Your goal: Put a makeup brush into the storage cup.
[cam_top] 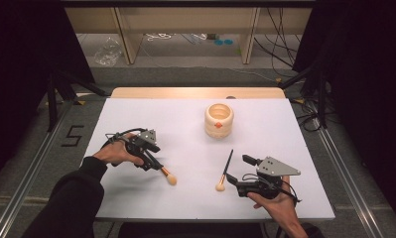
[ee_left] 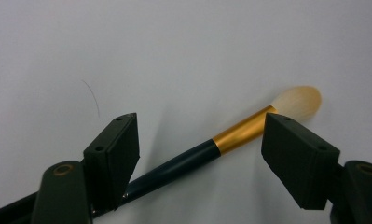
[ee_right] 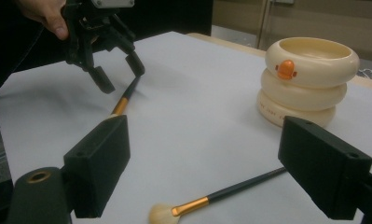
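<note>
Your right hand-held gripper [cam_top: 237,173] rests low at the near edge of the worktop [cam_top: 136,114], jaws wide apart and empty; a makeup brush [ee_right: 211,198] lies just ahead between them, untouched. Your left hand-held gripper [ee_left: 200,154] hangs over the other brush [ee_left: 207,151], jaws open astride its dark handle, pads clear of it. Beyond both stands the cream ringed holder [cam_top: 219,120].

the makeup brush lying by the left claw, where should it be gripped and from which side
Probably on the dark slim handle just behind the gold metal band of the black-handled makeup brush with pale bristles, coming from above. It lies flat on the white table, so only its two long sides are free. The left claw already straddles that handle, jaws open, not pressing.
</note>
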Action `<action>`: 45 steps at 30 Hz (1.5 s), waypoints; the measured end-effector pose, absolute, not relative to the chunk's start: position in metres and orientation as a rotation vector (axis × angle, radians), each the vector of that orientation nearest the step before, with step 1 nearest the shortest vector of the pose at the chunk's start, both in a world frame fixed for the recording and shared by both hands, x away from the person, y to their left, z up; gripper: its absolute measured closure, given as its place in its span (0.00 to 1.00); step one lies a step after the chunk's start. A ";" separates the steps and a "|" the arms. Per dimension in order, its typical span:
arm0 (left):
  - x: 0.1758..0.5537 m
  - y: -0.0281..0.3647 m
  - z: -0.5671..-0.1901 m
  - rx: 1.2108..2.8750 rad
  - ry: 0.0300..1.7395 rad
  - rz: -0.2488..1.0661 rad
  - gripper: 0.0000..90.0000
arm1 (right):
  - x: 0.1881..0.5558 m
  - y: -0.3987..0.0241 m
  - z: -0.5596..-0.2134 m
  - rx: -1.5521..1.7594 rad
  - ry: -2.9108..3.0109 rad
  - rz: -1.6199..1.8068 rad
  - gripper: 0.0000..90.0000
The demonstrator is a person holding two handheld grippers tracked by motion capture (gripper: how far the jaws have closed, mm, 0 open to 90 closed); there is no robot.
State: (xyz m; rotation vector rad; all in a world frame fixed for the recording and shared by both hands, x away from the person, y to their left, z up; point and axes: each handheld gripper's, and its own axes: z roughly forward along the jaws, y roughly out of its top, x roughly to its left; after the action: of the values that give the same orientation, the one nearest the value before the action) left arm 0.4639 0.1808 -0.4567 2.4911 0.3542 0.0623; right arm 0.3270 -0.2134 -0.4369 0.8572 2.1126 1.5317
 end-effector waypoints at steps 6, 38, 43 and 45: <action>0.462 0.177 -0.458 2.514 0.353 0.045 0.32 | 0.329 -0.214 -0.437 0.834 2.103 1.520 0.19; 0.471 0.159 -0.464 2.812 0.233 0.043 0.58 | 0.327 -0.210 -0.439 0.809 2.177 1.496 0.21; 0.470 0.158 -0.463 2.815 0.234 0.029 0.63 | 0.327 -0.209 -0.439 0.804 2.181 1.496 0.21; 0.470 0.157 -0.463 2.798 0.278 0.022 0.66 | 0.327 -0.208 -0.439 0.805 2.179 1.498 0.21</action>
State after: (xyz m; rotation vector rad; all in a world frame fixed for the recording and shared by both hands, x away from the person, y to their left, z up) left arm 0.4696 0.1573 -0.4633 2.7982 0.2784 0.0220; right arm 0.3273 -0.2084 -0.4394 0.8055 2.1786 1.4976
